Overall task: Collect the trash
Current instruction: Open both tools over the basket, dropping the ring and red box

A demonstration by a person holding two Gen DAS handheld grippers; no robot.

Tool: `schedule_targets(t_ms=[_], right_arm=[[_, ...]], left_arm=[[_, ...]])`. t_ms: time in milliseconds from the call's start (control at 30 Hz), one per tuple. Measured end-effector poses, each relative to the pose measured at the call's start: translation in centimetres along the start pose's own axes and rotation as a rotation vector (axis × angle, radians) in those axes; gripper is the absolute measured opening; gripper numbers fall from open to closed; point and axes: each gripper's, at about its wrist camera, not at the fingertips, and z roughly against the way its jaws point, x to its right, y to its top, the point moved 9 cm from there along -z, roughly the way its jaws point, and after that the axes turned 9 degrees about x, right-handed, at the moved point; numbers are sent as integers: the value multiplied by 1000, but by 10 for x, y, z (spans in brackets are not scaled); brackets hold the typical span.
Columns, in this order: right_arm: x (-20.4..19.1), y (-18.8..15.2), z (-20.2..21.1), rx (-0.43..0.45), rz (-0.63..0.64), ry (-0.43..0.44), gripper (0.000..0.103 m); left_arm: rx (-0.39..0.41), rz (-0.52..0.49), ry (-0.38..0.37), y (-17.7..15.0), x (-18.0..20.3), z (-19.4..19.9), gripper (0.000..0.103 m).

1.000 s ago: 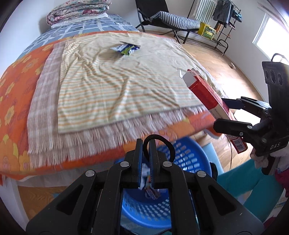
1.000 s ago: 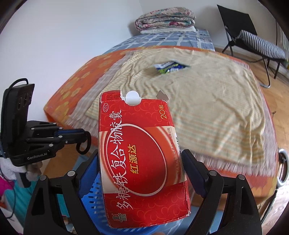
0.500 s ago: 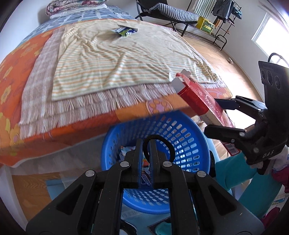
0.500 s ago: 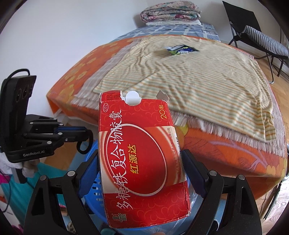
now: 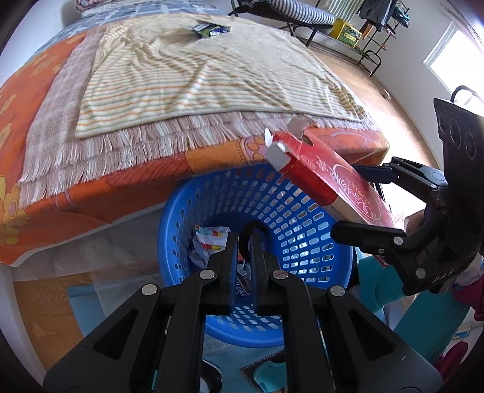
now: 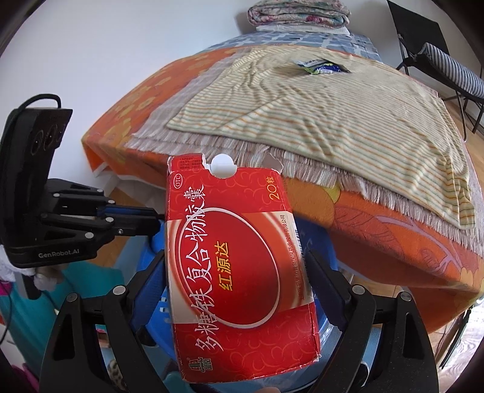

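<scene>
Left gripper (image 5: 242, 241): jaws pressed together, nothing between them, pointing down into the basket.
Right gripper (image 6: 239, 272): jaws spread wide, clamped on the two long edges of the red carton (image 6: 239, 266).
Red carton: flat, torn top flaps forward, slanting over the basket's right rim.
Blue basket (image 5: 281, 211): perforated plastic, directly below both grippers, on the floor against the bed's near edge; crumpled wrappers (image 5: 208, 245) lie at its bottom.
Bed (image 5: 90, 187): just beyond the basket, orange floral cover hanging over its side.
Striped blanket (image 5: 187, 78): fringed, spread across the bed ahead of the grippers.
Wrapper on blanket (image 5: 211, 28): blue-green packet far ahead, near the bed's far end.
Folded quilts (image 6: 298, 13): stacked at the bed's far end, against the white wall.
Folding chair (image 6: 435, 51): striped cushion, far right on wooden floor.
</scene>
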Motion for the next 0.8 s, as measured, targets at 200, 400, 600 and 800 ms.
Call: schedule_targets(t_ms=[200, 400, 600, 800], right_arm=[[3, -7, -5, -35, -12, 2, 89], [4, -9, -9, -54, -17, 5, 89], [3, -11, -10, -64, -11, 7, 89], [5, -9, -7, -59, -2, -3, 89]], left_arm=[[-25, 14, 2, -3, -2, -4, 27], [-18, 18, 7, 0, -3, -4, 30], [-16, 23, 10, 0, -4, -5, 30], [-6, 26, 6, 5, -2, -4, 30]])
